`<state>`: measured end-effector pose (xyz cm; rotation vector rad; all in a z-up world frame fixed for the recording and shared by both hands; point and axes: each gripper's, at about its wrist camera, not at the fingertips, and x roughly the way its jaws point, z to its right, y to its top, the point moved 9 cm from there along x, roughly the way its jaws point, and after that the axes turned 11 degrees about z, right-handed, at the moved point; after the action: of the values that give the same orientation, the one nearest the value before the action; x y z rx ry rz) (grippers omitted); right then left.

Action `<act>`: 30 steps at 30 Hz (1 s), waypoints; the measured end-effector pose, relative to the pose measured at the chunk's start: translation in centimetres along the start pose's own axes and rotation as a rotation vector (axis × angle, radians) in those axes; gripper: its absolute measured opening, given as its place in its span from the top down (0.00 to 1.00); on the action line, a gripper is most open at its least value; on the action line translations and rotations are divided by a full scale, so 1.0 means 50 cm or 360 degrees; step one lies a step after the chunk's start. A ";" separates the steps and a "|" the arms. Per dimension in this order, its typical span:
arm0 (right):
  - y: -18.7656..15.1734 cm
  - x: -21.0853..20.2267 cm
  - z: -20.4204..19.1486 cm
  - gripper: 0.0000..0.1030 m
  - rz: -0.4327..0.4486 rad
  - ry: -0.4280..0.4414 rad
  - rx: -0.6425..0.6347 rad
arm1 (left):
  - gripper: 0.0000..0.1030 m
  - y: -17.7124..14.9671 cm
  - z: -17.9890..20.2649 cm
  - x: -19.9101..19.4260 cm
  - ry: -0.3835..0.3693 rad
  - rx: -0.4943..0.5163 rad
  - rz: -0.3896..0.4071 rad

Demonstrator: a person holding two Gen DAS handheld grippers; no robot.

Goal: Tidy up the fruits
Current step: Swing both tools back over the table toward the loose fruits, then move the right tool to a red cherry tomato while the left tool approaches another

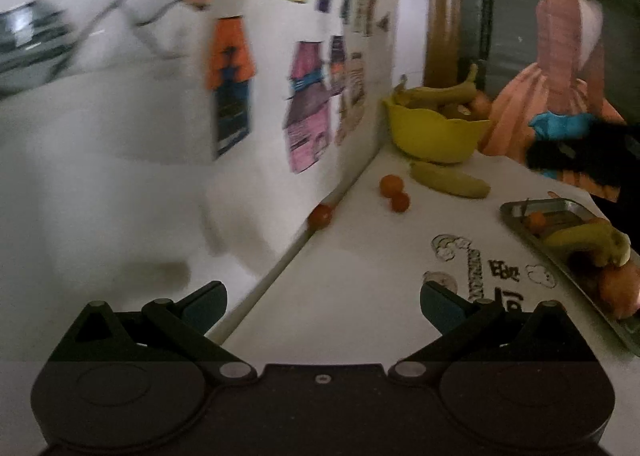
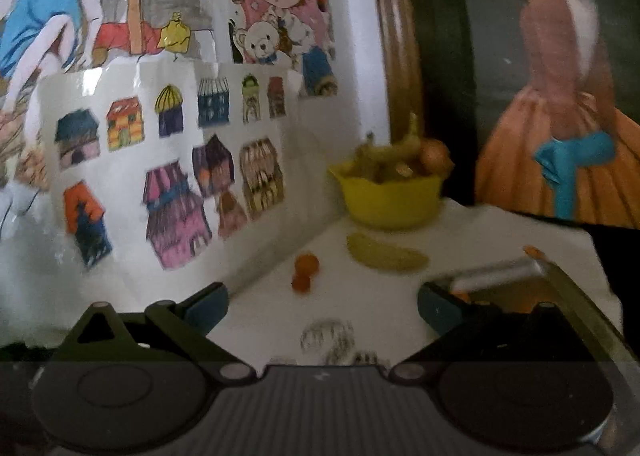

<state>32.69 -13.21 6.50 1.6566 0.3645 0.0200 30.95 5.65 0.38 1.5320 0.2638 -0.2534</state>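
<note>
Plainly, the loose fruit is what needs handling: a banana (image 1: 450,179) lies on the tabletop (image 1: 360,276) just in front of the yellow bowl (image 1: 434,133), with two small oranges (image 1: 394,191) touching each other beside it and a third small orange (image 1: 321,215) apart from them, against the foot of the wall. The bowl already holds bananas and round fruit, and the metal tray (image 1: 568,248) at the right carries a banana and oranges too. Both pairs of tongs hover above the tabletop, spread wide and holding nothing: the left tongs (image 1: 323,302) face the near tabletop, the right tongs (image 2: 323,302) point toward the pair of oranges.

To do this well, I would judge it best to take one orange at a time, closing across its widest part, since round fruit may roll when nudged. The banana probably grips best across its middle. Which container each fruit belongs in cannot be told.
</note>
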 end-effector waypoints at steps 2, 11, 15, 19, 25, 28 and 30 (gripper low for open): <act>0.009 0.050 0.000 0.00 -0.0020 0.0069 -0.0003 | 0.01 0.005 0.013 0.020 -0.0020 0.0028 0.0011; -0.033 0.244 0.016 0.00 -0.0188 0.0158 0.0193 | 0.01 0.002 0.036 0.109 -0.0042 0.0072 -0.0018; -0.058 0.303 0.028 0.04 -0.0274 0.0150 0.0229 | 0.01 0.003 0.035 0.128 -0.0026 0.0058 -0.0014; -0.078 0.337 0.023 0.12 -0.0334 0.0163 0.0176 | 0.01 0.006 0.039 0.146 0.0009 0.0066 -0.0003; -0.113 0.362 0.021 0.29 -0.0407 0.0186 0.0138 | 0.06 0.015 0.053 0.170 0.0060 0.0086 0.0028; -0.121 0.371 0.025 0.38 -0.0424 0.0203 0.0156 | 0.08 0.017 0.059 0.180 0.0083 0.0088 0.0051; -0.124 0.377 0.026 0.39 -0.0431 0.0228 0.0187 | 0.09 0.016 0.061 0.188 0.0098 0.0062 0.0060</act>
<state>49.45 -9.35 -3.47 1.7133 0.7084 -0.0873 40.14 2.63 -1.84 1.5837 0.2799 -0.1829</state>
